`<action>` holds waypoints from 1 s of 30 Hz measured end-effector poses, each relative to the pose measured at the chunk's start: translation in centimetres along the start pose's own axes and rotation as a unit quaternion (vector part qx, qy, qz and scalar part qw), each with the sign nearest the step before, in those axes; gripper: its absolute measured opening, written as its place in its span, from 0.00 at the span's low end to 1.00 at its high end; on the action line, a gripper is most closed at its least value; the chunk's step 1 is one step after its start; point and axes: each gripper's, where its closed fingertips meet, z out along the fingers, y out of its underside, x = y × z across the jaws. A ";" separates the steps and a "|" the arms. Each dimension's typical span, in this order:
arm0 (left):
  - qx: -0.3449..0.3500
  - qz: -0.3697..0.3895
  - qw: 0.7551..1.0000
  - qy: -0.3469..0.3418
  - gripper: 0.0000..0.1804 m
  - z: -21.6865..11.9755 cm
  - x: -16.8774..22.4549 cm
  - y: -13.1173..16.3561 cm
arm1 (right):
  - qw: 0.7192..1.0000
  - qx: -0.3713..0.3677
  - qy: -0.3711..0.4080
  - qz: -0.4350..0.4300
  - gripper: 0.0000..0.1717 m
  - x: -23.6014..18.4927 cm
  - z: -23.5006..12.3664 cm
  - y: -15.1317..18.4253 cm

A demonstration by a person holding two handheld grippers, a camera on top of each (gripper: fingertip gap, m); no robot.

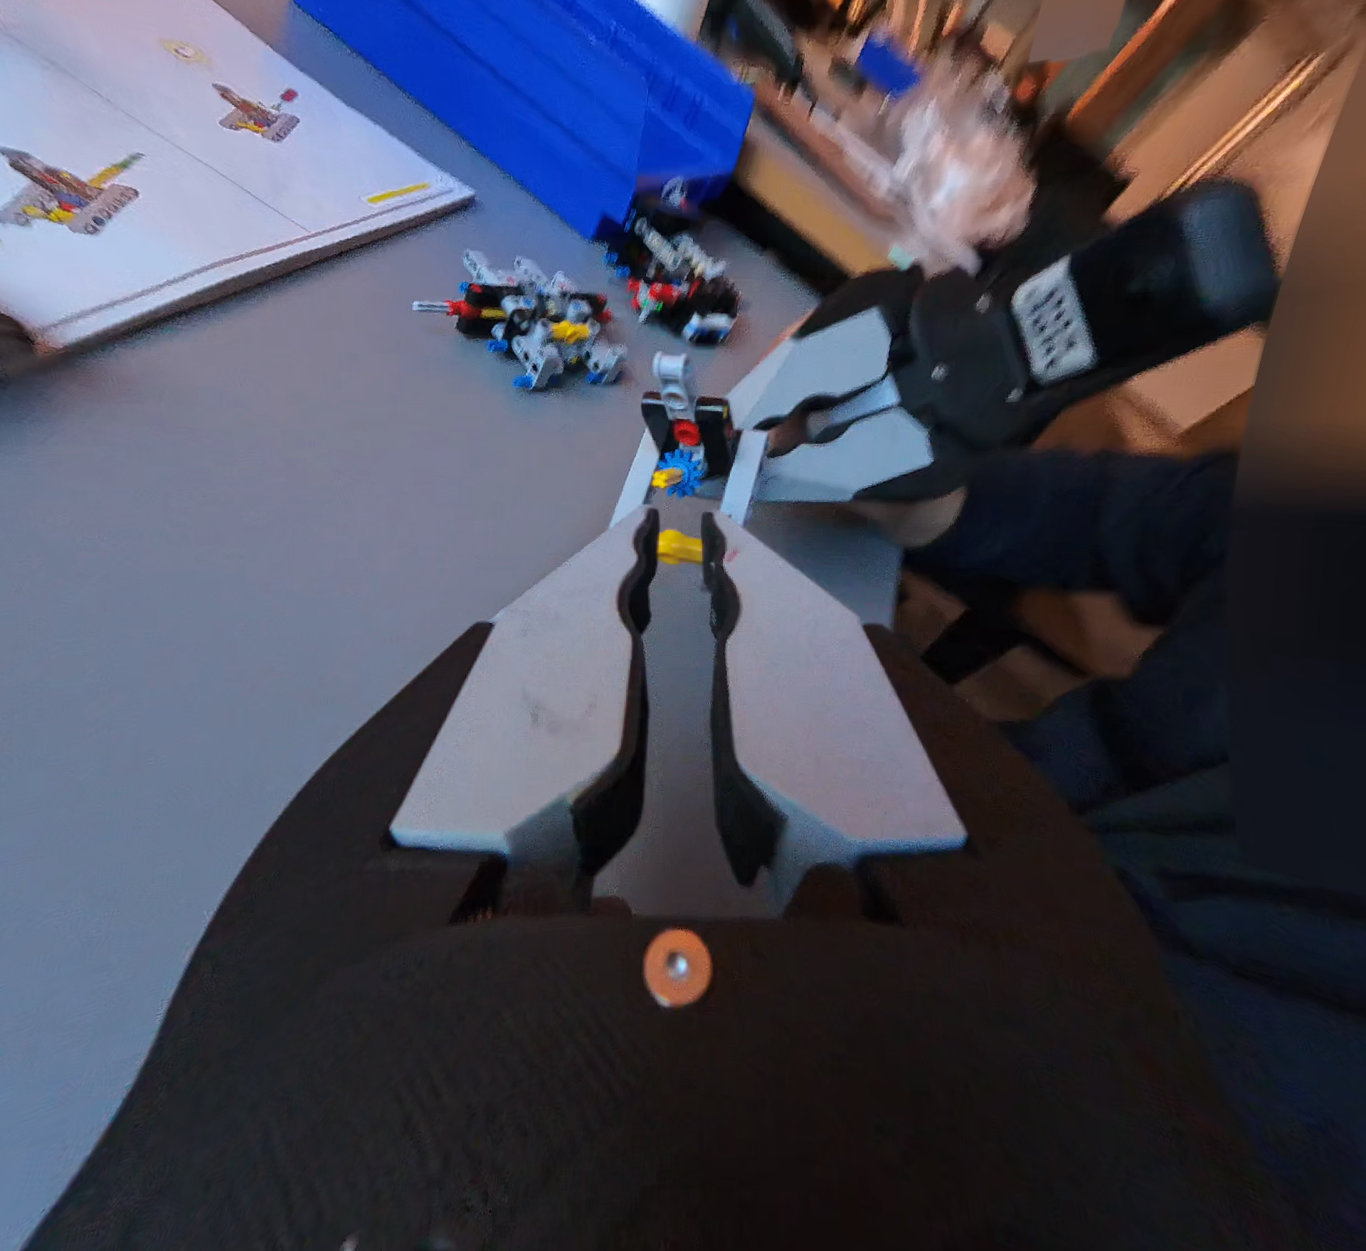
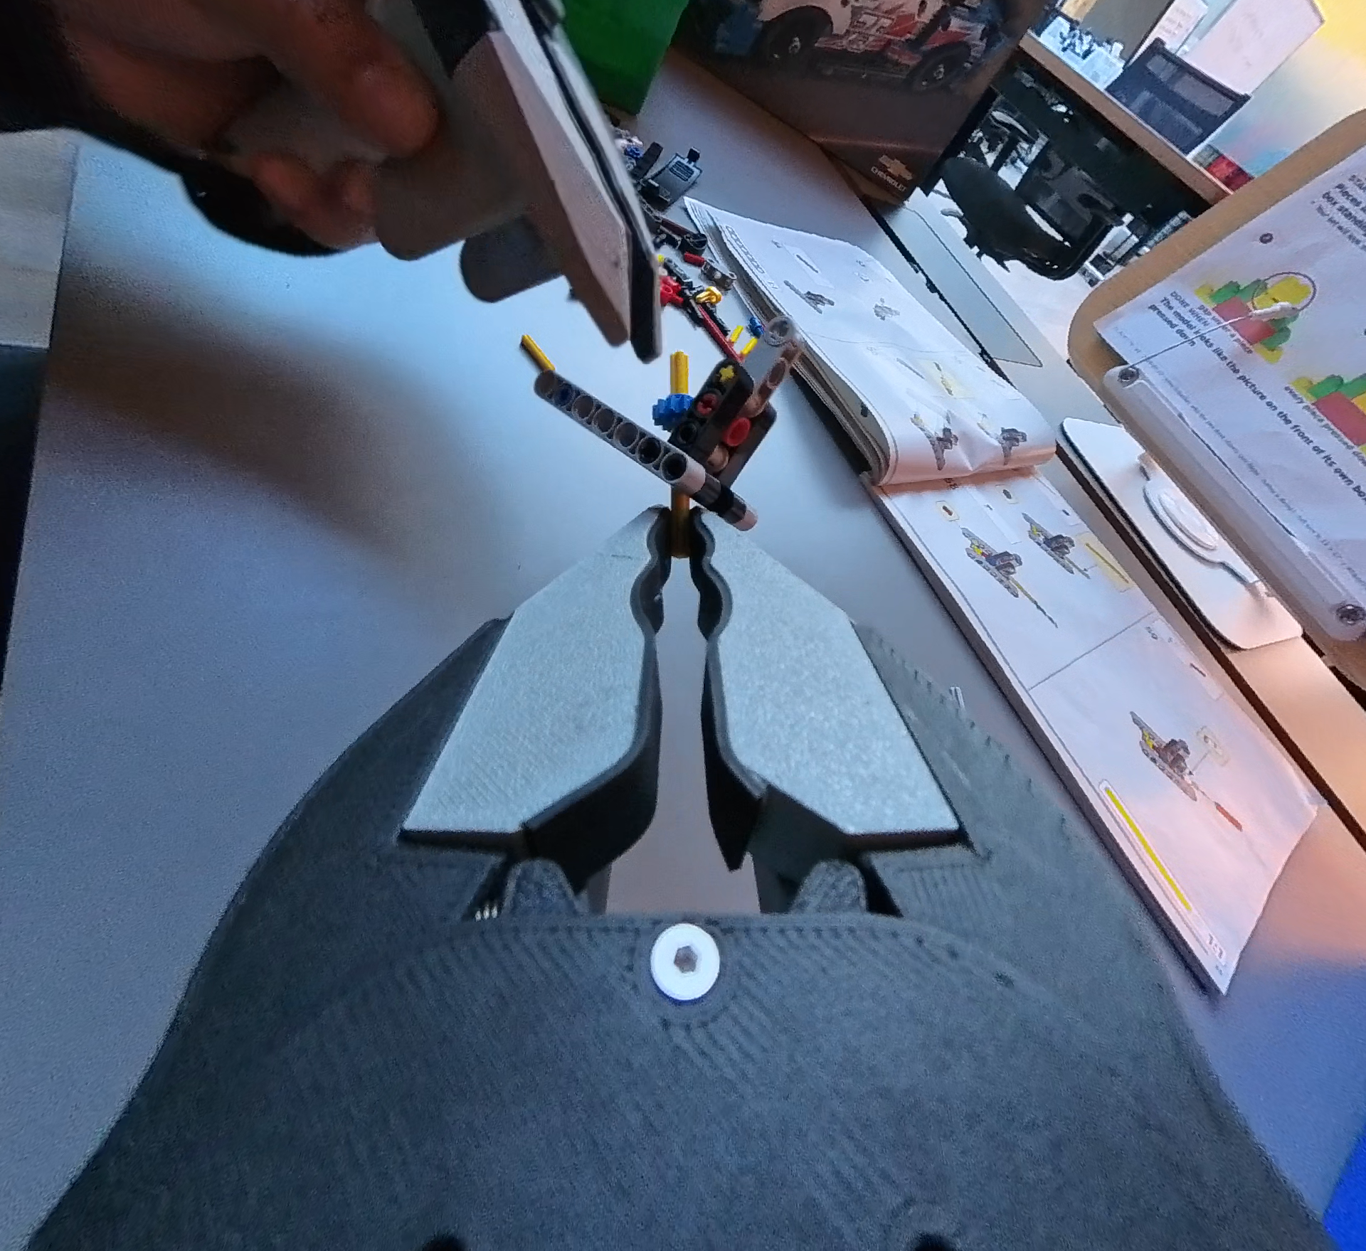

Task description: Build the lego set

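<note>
The left gripper (image 1: pixel 678 536) stands narrowly parted, its two black pads clamped on a small yellow connector piece (image 1: pixel 678 545) that bridges the slot at the fingertips. Just beyond it the right gripper (image 2: pixel 681 536) is closed down tight on a yellow axle (image 2: pixel 680 527) — the stem of a small brick assembly (image 2: pixel 721 425) of a black frame, a long grey holed beam, red pins and a blue gear (image 1: pixel 681 473), carried clear of the grey table (image 1: pixel 222 550). The left claw's tip hovers just above that gear without touching it (seen from the right wrist view). Two loose brick clusters (image 1: pixel 539 321) lie farther off on the table, near a blue bin (image 1: pixel 503 48) and an open instruction booklet (image 1: pixel 185 166).
</note>
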 end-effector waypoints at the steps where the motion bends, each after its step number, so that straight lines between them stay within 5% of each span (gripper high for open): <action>1: -0.022 0.025 0.999 -0.014 0.05 0.3 -0.2 0.4 | 1.000 -0.002 -0.004 -0.004 0.01 -0.1 0.0 0.1; 4: -0.053 0.057 0.996 -0.037 0.05 1.1 -0.8 0.9 | 0.999 -0.002 -0.018 -0.031 0.00 -0.7 0.0 0.2; 14: -0.063 -0.001 0.997 0.045 0.01 1.8 0.1 1.9 | 0.995 -0.031 -0.031 -0.090 0.00 -1.4 0.4 1.7; 20: -0.121 0.047 0.988 -0.083 0.01 2.9 -2.8 3.9 | 0.989 -0.131 -0.057 -0.036 0.12 -0.9 1.3 6.0; 25: -0.114 0.056 0.981 -0.150 0.02 4.9 -2.3 5.4 | 0.986 -0.159 -0.045 -0.009 0.12 1.2 0.2 8.1; 27: -0.106 0.079 0.978 -0.160 0.15 5.3 -1.1 5.6 | 0.986 -0.165 -0.034 -0.008 0.12 2.1 -0.3 8.6; 30: -0.097 0.112 0.974 -0.170 0.23 4.7 0.9 6.4 | 0.986 -0.168 -0.009 0.003 0.12 3.3 -1.1 9.1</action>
